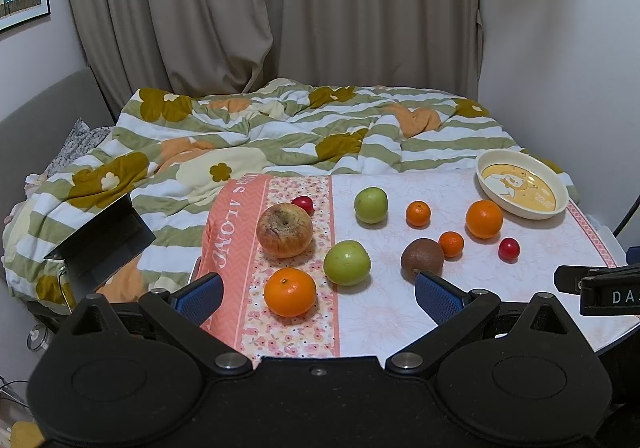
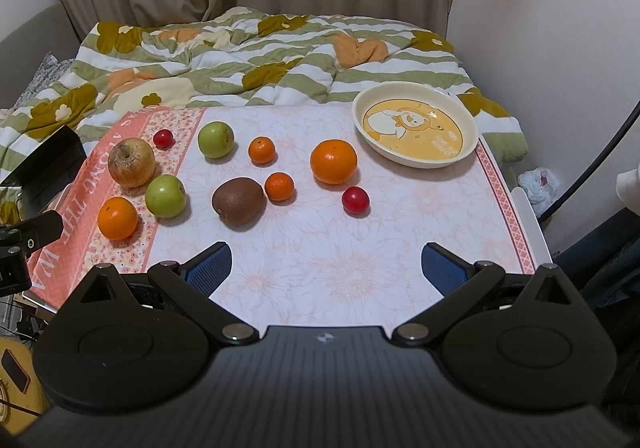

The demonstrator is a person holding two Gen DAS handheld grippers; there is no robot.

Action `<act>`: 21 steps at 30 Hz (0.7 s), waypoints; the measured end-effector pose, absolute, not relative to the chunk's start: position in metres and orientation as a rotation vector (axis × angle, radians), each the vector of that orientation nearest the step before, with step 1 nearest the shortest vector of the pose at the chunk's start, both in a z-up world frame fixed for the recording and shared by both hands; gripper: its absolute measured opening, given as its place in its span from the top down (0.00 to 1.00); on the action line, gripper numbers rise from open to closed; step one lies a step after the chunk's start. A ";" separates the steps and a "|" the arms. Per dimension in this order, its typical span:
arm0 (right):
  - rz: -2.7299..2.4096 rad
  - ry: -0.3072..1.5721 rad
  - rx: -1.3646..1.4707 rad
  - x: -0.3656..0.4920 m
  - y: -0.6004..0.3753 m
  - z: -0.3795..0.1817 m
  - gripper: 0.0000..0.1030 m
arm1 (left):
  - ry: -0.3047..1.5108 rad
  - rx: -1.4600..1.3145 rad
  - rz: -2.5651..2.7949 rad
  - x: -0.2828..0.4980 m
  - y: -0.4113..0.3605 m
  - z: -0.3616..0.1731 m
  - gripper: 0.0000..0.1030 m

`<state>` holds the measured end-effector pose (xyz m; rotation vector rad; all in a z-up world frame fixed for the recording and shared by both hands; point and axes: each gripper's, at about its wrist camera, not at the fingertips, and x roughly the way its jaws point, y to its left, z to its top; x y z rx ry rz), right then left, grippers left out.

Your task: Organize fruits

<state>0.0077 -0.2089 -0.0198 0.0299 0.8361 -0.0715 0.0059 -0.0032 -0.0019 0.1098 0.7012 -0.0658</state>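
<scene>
Ten fruits loose on the table, plate (image 2: 416,162) empty at far right.
Both grippers wide open, holding nothing. Right gripper (image 2: 326,268) sits nearer the plate; red cherry tomato (image 2: 355,199) lies just fwd of it, prob. easiest first pick. Left gripper (image 1: 318,294) faces near orange (image 1: 290,291).

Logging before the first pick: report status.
Both hand-held grippers, left and right, open, empty. Ten fruits loose on tablecloth. Plate bare. Nothing blocking.

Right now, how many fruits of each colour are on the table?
Orange round citrus fruits: 4
Green round apples: 2
Small red round fruits: 2
Brown fuzzy kiwi: 1
Yellowish-brown wrinkled apple: 1
Total: 10
</scene>
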 end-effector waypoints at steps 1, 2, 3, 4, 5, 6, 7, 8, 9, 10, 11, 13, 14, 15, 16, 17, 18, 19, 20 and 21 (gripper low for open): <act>-0.071 0.836 0.030 0.008 -0.209 -0.020 0.00 | 0.702 0.109 -0.068 0.006 -0.002 -0.002 0.00; -0.071 0.836 0.030 0.008 -0.209 -0.020 0.00 | 0.701 0.108 -0.068 0.006 -0.003 -0.002 0.00; -0.071 0.836 0.030 0.008 -0.209 -0.020 0.00 | 0.701 0.108 -0.068 0.006 -0.002 -0.002 0.00; -0.070 0.836 0.030 0.007 -0.209 -0.020 0.00 | 0.702 0.108 -0.068 0.006 -0.002 -0.001 0.00; -0.071 0.836 0.031 0.008 -0.209 -0.020 0.00 | 0.702 0.108 -0.068 0.006 -0.002 -0.001 0.00; -0.071 0.836 0.031 0.008 -0.209 -0.020 0.00 | 0.702 0.108 -0.067 0.006 -0.002 -0.001 0.00; -0.071 0.835 0.030 0.007 -0.209 -0.020 0.00 | 0.702 0.108 -0.067 0.006 -0.002 -0.001 0.00; -0.071 0.834 0.030 0.008 -0.209 -0.020 0.00 | 0.702 0.108 -0.066 0.006 -0.002 -0.001 0.00; -0.070 0.835 0.032 0.008 -0.209 -0.020 0.00 | 0.702 0.108 -0.066 0.006 -0.002 -0.001 0.00; -0.070 0.837 0.032 0.008 -0.209 -0.020 0.00 | 0.703 0.107 -0.067 0.006 -0.002 -0.001 0.00; -0.071 0.836 0.031 0.008 -0.209 -0.020 0.00 | 0.702 0.108 -0.069 0.006 -0.002 -0.001 0.00; -0.071 0.836 0.031 0.008 -0.209 -0.020 0.00 | 0.702 0.108 -0.069 0.006 -0.003 -0.002 0.00; -0.070 0.835 0.031 0.008 -0.209 -0.020 0.00 | 0.702 0.108 -0.068 0.006 -0.003 -0.002 0.00; -0.072 0.837 0.031 0.009 -0.209 -0.020 0.00 | 0.703 0.108 -0.068 0.007 -0.003 -0.002 0.00; -0.072 0.837 0.031 0.009 -0.209 -0.020 0.00 | 0.703 0.107 -0.068 0.007 -0.002 -0.002 0.00; -0.071 0.837 0.031 0.009 -0.209 -0.020 0.00 | 0.705 0.106 -0.067 0.007 -0.003 -0.002 0.00; -0.071 0.837 0.031 0.009 -0.209 -0.020 0.00 | 0.705 0.104 -0.067 0.007 -0.003 -0.002 0.00; -0.072 0.837 0.031 0.009 -0.209 -0.020 0.00 | 0.706 0.100 -0.066 0.007 -0.003 0.000 0.00; -0.072 0.837 0.031 0.009 -0.209 -0.020 0.00 | 0.706 0.099 -0.066 0.007 -0.004 0.000 0.00; -0.072 0.837 0.031 0.009 -0.209 -0.020 0.00 | 0.706 0.098 -0.066 0.006 -0.004 0.001 0.00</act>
